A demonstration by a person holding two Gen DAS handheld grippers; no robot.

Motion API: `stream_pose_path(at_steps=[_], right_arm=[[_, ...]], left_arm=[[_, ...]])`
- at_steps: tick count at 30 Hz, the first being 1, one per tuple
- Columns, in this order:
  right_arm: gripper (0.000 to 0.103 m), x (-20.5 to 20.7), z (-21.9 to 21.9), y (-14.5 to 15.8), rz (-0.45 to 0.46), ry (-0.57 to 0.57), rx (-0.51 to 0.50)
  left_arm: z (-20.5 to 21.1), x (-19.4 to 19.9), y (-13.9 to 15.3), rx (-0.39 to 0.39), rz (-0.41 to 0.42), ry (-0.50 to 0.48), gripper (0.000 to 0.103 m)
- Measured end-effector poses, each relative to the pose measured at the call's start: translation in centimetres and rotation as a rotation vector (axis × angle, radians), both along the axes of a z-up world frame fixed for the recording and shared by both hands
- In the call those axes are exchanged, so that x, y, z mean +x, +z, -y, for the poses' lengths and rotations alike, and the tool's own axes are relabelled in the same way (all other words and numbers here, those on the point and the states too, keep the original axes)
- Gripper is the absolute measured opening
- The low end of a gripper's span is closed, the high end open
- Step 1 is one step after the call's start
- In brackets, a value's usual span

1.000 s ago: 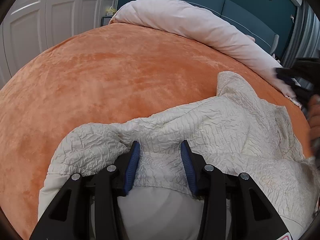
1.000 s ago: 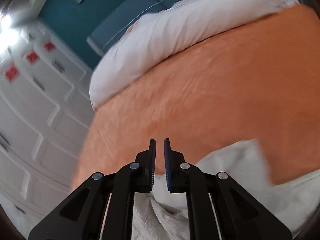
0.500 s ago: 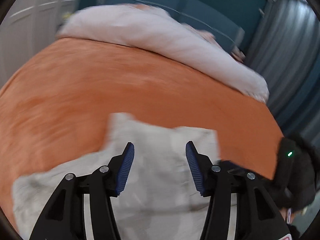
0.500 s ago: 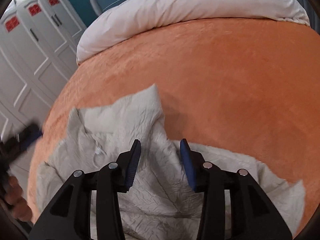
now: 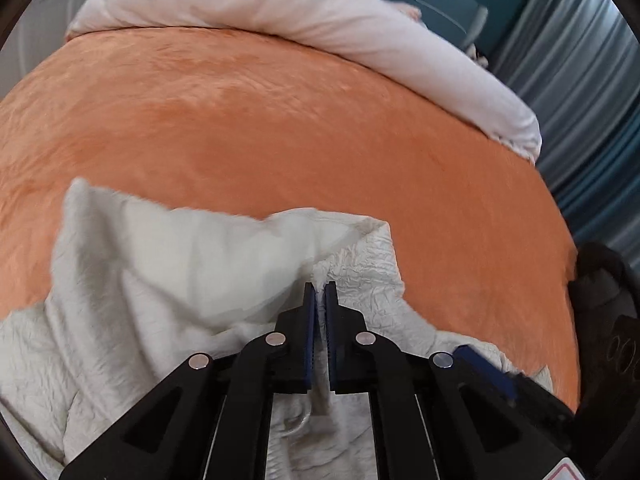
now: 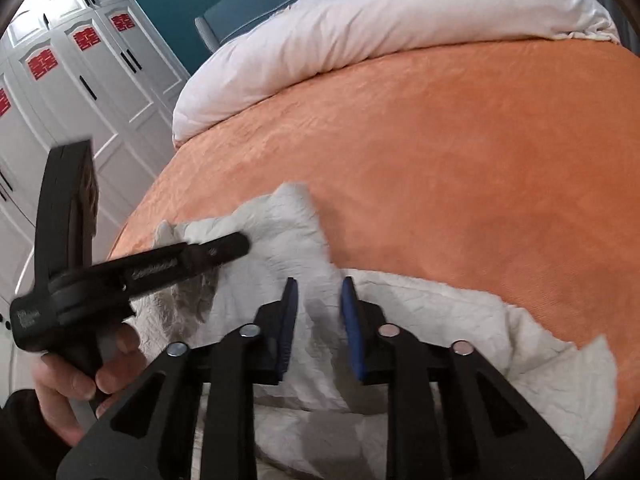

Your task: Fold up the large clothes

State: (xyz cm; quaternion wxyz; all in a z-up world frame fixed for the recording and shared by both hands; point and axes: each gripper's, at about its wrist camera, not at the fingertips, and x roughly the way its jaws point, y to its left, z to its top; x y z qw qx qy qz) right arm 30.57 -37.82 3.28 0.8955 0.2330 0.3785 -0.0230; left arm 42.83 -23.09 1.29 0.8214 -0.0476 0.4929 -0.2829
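A crumpled cream garment [image 5: 180,280] lies on the near part of the orange bedspread [image 5: 280,120]. My left gripper [image 5: 320,292] is shut on a raised fold of it, and cloth runs back between the pads. In the right wrist view the same gripper [image 6: 240,245] reaches in from the left over the garment [image 6: 280,232], held by a hand [image 6: 80,380]. My right gripper [image 6: 318,292] hangs over the garment's middle. Its jaws are closing with a gap left, and cloth sits between them without being pinched. One blue pad of it [image 5: 484,368] shows low right in the left wrist view.
A rolled white duvet [image 6: 360,28] lies along the far side of the bedspread [image 6: 460,160], before a blue headboard. White wardrobe doors [image 6: 80,80] stand to the left of the bed, grey-blue curtains [image 5: 580,80] to the right. A dark sleeve [image 5: 600,300] is at the right edge.
The left gripper slid right along the garment and went from open to shut on a fold. The right gripper swung down over the garment, opened wide, and has narrowed since.
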Motion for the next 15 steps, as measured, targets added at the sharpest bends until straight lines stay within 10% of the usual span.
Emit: stream_pose_path(at_steps=[5, 10, 15], right_arm=[[0.006, 1.4, 0.1, -2.4, -0.116, 0.001, -0.032], [0.006, 0.3, -1.3, 0.9, -0.021, -0.011, -0.071], [0.002, 1.7, -0.8, -1.3, -0.17, -0.013, -0.104]], left_arm=[[0.6, 0.1, -1.5, 0.02, 0.001, 0.025, 0.008], [0.7, 0.0, -1.5, 0.042, 0.008, 0.022, 0.012], [-1.9, -1.1, 1.3, -0.014, 0.039, 0.074, 0.013]])
